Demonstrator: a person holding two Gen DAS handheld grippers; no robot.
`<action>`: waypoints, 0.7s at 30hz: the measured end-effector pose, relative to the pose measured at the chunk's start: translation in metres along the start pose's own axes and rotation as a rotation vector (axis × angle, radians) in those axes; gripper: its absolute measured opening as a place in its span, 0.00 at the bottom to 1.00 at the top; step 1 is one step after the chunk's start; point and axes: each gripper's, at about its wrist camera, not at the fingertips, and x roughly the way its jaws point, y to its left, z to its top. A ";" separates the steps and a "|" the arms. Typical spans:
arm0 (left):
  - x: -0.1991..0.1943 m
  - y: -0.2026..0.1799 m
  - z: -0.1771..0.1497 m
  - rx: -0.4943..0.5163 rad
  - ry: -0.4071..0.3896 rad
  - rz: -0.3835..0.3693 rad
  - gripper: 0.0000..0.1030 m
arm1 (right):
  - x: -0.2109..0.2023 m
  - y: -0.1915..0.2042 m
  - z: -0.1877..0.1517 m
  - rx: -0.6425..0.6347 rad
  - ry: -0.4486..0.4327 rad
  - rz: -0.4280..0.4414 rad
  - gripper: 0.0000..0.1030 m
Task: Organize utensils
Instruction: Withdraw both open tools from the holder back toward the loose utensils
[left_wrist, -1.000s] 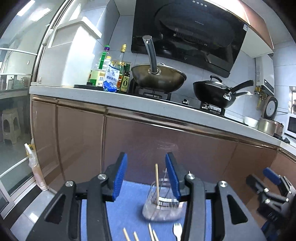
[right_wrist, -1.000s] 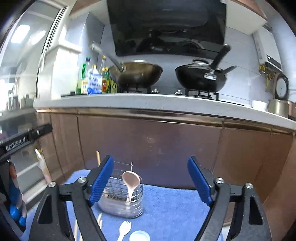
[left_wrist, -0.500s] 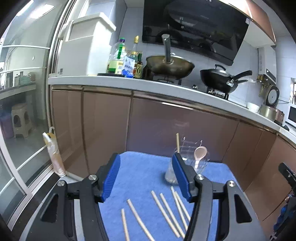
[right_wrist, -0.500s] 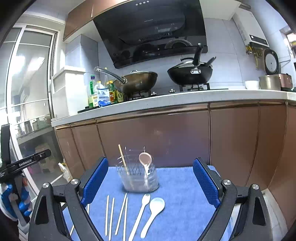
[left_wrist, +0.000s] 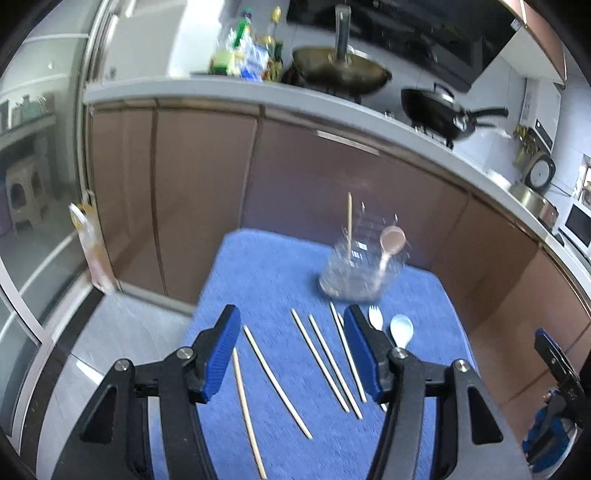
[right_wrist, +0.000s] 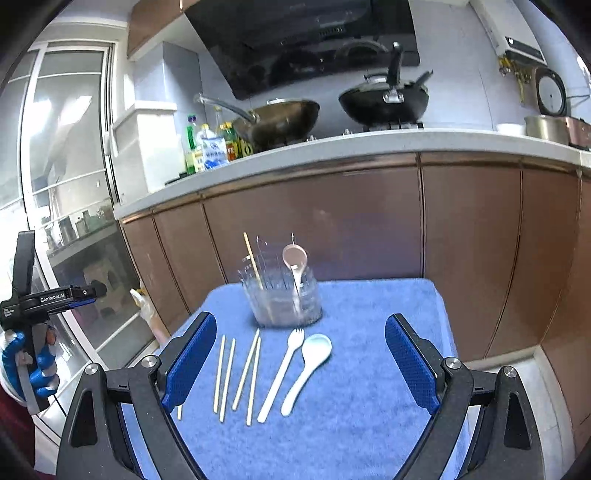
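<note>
A clear wire-ribbed holder (left_wrist: 360, 273) (right_wrist: 282, 299) stands at the far side of a blue towel (left_wrist: 266, 280) (right_wrist: 373, 369); one chopstick and a pink spoon (right_wrist: 294, 258) stand upright in it. Several wooden chopsticks (left_wrist: 277, 376) (right_wrist: 226, 373) lie loose on the towel in front of it. Beside them lie a white fork (right_wrist: 281, 373) (left_wrist: 375, 316) and a pale blue spoon (right_wrist: 308, 365) (left_wrist: 402, 328). My left gripper (left_wrist: 291, 332) hangs open above the chopsticks, holding nothing. My right gripper (right_wrist: 301, 332) is wide open over the fork and spoon, also holding nothing.
Brown cabinet doors (right_wrist: 332, 236) rise just behind the towel, under a white counter (right_wrist: 369, 144) with woks and bottles. A glass sliding door (left_wrist: 40, 221) is at the left. A blue-gloved hand (right_wrist: 22, 369) holds the left gripper at the left edge of the right wrist view.
Both grippers drew back from the holder and tipped downward, so the towel and the lying chopsticks, fork and spoon came into view. The left jaws spread wider.
</note>
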 end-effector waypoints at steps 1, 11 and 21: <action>0.005 -0.002 -0.002 0.004 0.023 -0.004 0.55 | 0.002 -0.002 -0.001 0.001 0.013 -0.007 0.88; 0.059 -0.014 -0.013 0.002 0.217 -0.037 0.54 | 0.029 -0.028 -0.018 0.027 0.115 -0.024 0.76; 0.115 -0.020 -0.016 0.011 0.364 -0.029 0.54 | 0.077 -0.042 -0.025 0.007 0.253 0.016 0.60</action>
